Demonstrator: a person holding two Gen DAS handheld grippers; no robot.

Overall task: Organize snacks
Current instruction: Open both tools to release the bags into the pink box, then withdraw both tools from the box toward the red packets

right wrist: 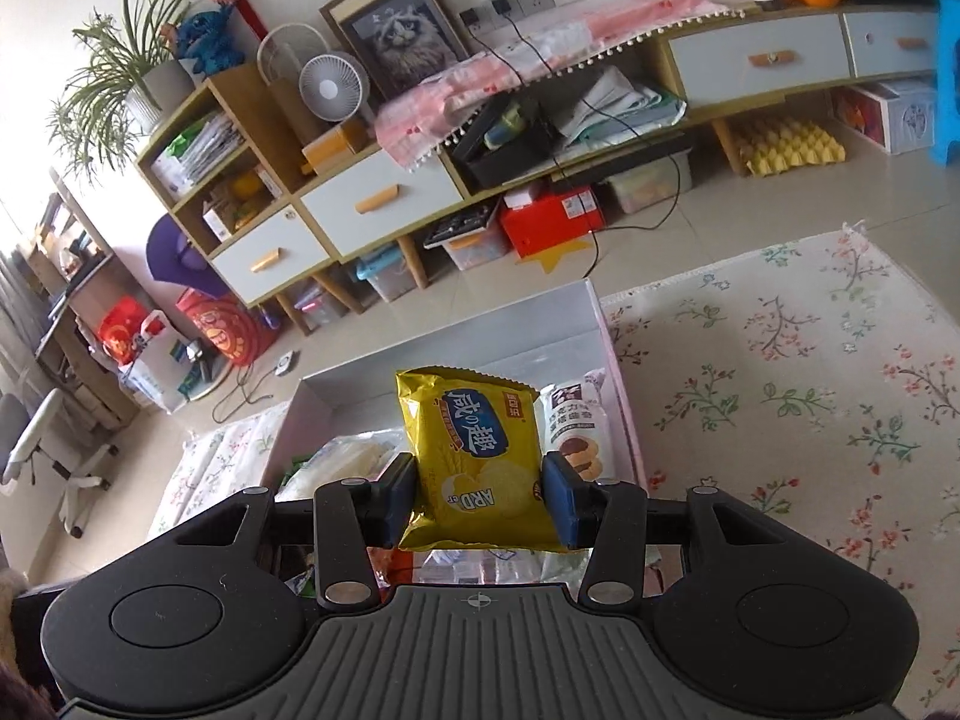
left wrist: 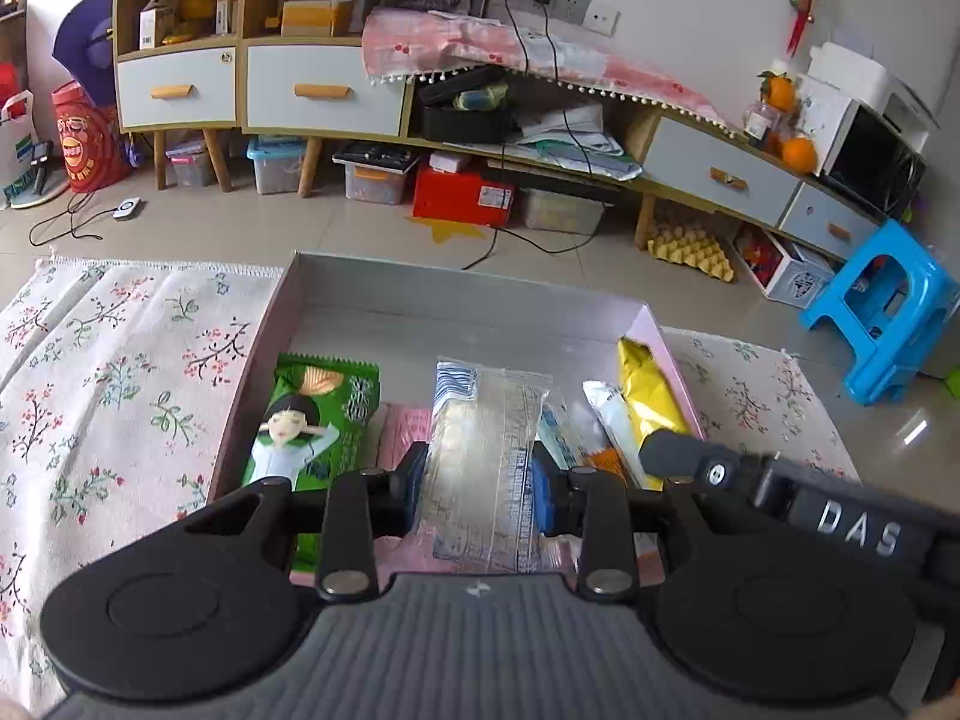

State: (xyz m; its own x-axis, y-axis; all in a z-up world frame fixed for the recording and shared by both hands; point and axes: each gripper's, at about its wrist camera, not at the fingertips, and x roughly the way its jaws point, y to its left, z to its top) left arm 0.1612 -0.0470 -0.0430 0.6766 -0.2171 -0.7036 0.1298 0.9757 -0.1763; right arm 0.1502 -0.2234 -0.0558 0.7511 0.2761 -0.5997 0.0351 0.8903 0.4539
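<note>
A shallow pink box [left wrist: 354,288] lies on a floral cloth and holds several snack packs. My left gripper [left wrist: 480,492] is shut on a clear cracker pack [left wrist: 486,450] over the box. A green snack pack [left wrist: 312,420] lies at the box's left and a white cookie pack [left wrist: 612,420] at its right. My right gripper [right wrist: 480,492] is shut on a yellow snack pack [right wrist: 474,456] and holds it above the box's right side [right wrist: 600,324]. That yellow pack [left wrist: 651,402] and the right gripper's finger [left wrist: 678,453] show in the left wrist view. A white cookie pack [right wrist: 579,426] lies behind it.
The floral cloth [left wrist: 108,372] spreads both sides of the box [right wrist: 780,372]. Beyond it are tiled floor, a long cabinet [left wrist: 324,90] with bins underneath, a red box [left wrist: 462,195], a yellow egg tray [left wrist: 690,246] and a blue stool [left wrist: 882,312].
</note>
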